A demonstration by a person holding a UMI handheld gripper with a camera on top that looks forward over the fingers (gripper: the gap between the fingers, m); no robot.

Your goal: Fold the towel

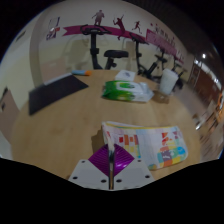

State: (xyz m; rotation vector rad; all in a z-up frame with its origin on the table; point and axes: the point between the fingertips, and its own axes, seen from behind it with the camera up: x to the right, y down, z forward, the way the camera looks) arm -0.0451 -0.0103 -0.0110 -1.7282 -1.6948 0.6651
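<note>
1. Mat [57, 91], dark, lies flat on the far left of the wooden table [60, 130].
2. Gripper [111, 170] sits at the near edge; its magenta pads [101, 160] meet at the tips with no gap, pinching the near edge of the towel [148, 145].
3. Towel, white with coloured print, lies spread on the table just ahead and right of the fingers.
4. Wipes pack [126, 90], green and white, rests further back.
5. Exercise bike [96, 45] stands beyond the table.

No text, label, brand or number can be read here. The towel [150, 146] on the table [60, 130] bears coloured printed patches, and the green-and-white packet [126, 91] bears markings, all too small to make out.
</note>
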